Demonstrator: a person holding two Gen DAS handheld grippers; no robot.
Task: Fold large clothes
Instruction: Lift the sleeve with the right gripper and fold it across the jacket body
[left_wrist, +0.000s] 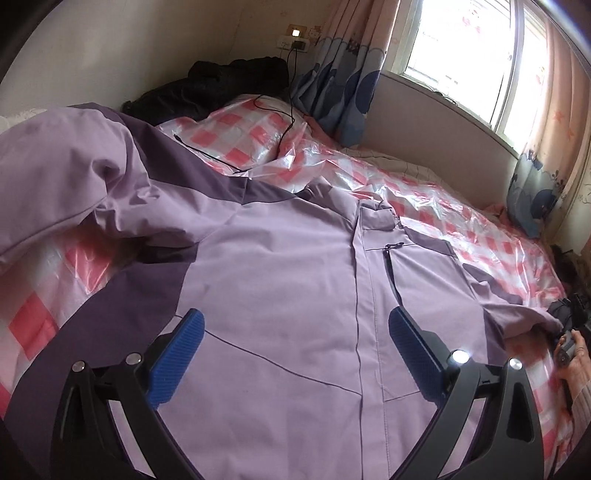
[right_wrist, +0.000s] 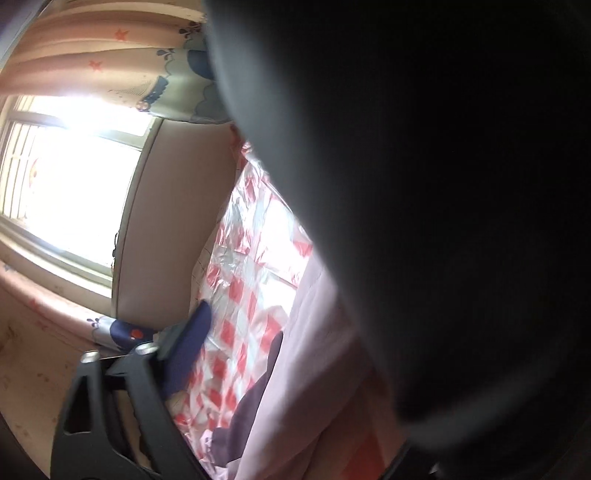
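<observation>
Flat on the plastic-covered bed (left_wrist: 480, 236), a lilac jacket (left_wrist: 288, 266).

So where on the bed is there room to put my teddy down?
Free: the checked plastic sheet between the purple jacket and the window wall. The pillow has a black cable across it. Crowded: the jacket fills the middle, dark clothes the far corner.
</observation>
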